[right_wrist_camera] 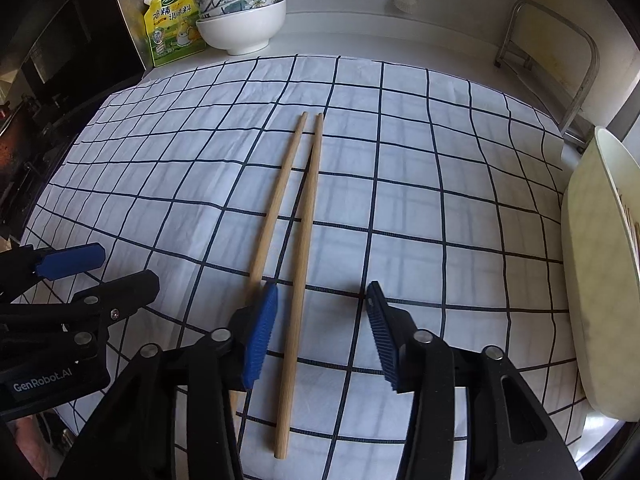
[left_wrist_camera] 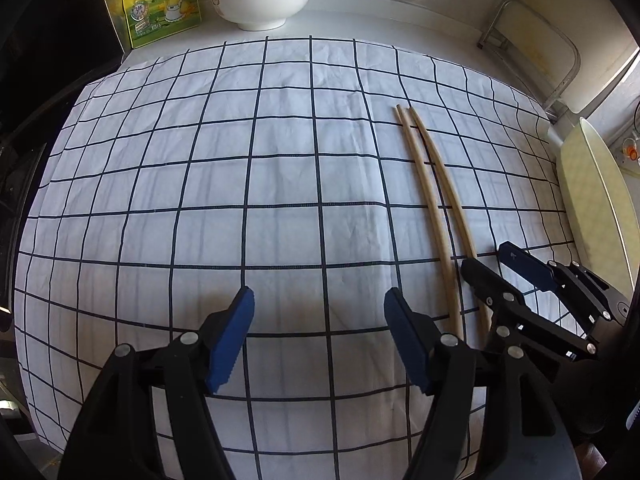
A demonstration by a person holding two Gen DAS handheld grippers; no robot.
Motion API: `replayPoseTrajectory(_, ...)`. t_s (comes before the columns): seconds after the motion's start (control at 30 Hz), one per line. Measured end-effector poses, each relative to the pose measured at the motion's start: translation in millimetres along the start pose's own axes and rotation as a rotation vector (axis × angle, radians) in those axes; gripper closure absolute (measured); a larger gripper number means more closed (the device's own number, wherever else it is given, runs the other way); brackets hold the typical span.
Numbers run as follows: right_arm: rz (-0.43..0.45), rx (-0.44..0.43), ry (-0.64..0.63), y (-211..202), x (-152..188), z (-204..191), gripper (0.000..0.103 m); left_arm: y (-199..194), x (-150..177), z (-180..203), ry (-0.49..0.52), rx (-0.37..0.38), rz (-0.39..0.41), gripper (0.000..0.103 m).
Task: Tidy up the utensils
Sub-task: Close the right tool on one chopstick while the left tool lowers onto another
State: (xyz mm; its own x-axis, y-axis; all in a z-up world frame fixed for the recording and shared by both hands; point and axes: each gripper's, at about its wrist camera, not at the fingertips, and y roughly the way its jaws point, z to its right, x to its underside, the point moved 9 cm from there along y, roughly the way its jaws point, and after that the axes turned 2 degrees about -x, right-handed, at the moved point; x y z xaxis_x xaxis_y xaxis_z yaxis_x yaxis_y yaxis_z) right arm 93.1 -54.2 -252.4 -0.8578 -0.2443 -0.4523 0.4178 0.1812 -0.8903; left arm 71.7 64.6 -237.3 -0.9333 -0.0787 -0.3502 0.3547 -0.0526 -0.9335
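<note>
Early in the task, by the look of it. Two chopsticks [right_wrist_camera: 298, 216] lying side by side on the checked cloth [right_wrist_camera: 440, 200], none lifted. Right gripper [right_wrist_camera: 320, 336] part open, straddling one, gripping nothing. Left gripper [left_wrist_camera: 318, 340] open, empty. Pickup and placing left to do.

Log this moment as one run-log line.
left gripper: open, empty, over checked cloth | right gripper: open, straddling one chopstick, pads not touching | other chopstick: outside jaws
</note>
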Motion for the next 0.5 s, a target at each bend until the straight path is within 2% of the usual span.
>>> replayPoseTrajectory(0.2,0.004,-0.02,0.044,-2,2,14,0.095,2,-6,16,0.022,0.011,0.013,0.034)
replayPoseTrajectory(0.5,-0.003,0.021,0.125,-13,18,57,0.096,8,-13,46,0.079,0.008,0.041,0.032)
